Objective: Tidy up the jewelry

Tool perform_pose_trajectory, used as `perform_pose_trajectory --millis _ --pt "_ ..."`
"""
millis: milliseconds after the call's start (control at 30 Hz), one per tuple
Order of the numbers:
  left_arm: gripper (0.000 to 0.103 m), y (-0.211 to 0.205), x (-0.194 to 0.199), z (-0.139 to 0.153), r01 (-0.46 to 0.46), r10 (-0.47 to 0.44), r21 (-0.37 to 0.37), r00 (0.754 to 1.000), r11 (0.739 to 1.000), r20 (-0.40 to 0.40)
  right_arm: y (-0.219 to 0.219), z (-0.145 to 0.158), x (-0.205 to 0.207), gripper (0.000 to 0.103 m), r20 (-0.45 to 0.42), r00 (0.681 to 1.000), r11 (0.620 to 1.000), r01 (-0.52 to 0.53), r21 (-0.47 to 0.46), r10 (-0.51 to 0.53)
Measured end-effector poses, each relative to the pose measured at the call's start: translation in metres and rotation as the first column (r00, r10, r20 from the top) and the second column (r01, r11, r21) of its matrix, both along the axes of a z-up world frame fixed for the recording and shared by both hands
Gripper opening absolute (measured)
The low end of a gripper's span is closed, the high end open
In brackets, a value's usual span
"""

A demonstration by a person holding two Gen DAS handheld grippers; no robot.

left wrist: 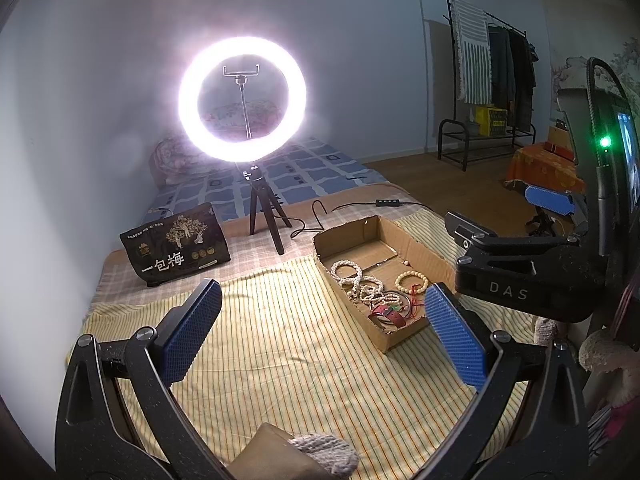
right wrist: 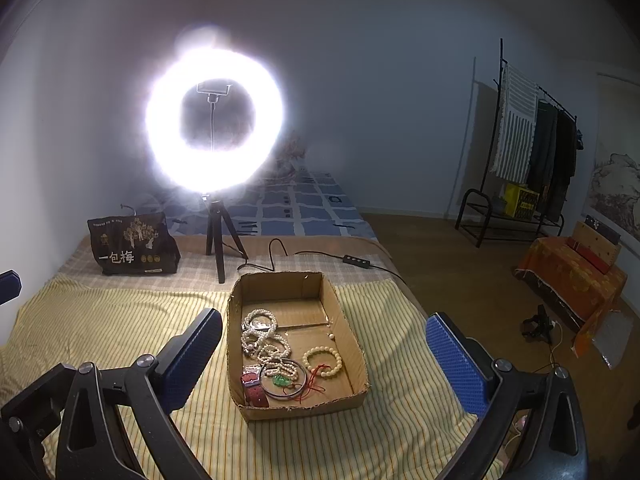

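Note:
A shallow cardboard box [right wrist: 356,344] sits on the yellow striped cloth [right wrist: 120,328]; it also shows in the left wrist view [left wrist: 404,340]. Inside lie several white bead bracelets [right wrist: 260,328], a cream bead bracelet [right wrist: 322,362], a metal bangle [right wrist: 283,380], a red strap [right wrist: 254,390], a green pendant on red cord [right wrist: 282,381] and a loose bead [right wrist: 331,335]. My right gripper [right wrist: 324,356] is open and empty, hovering in front of the box. My left gripper [left wrist: 324,328] is open and empty, left of the box. The right gripper's body [left wrist: 520,276] shows in the left wrist view.
A lit ring light on a tripod [right wrist: 216,120] stands behind the box, with its cable and switch [right wrist: 354,259] beside it. A black snack bag [right wrist: 134,246] lies back left. A clothes rack [right wrist: 528,160] and an orange-covered box [right wrist: 568,276] stand on the floor at right.

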State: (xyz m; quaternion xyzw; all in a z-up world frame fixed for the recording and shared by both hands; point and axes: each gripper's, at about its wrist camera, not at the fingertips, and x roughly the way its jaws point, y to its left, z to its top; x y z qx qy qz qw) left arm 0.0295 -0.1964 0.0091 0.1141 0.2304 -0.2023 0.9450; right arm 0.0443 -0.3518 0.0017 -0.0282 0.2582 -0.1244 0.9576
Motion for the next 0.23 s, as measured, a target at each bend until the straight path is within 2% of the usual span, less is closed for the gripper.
perform_pose_trajectory --millis 233 --pt "0.103 -0.0039 -0.0034 0.0017 0.001 -0.001 0.009 1.0 1.0 0.02 -0.0008 -0.0014 0.0011 0.103 -0.006 1.0 1.0 -0.001 0.003 0.001"
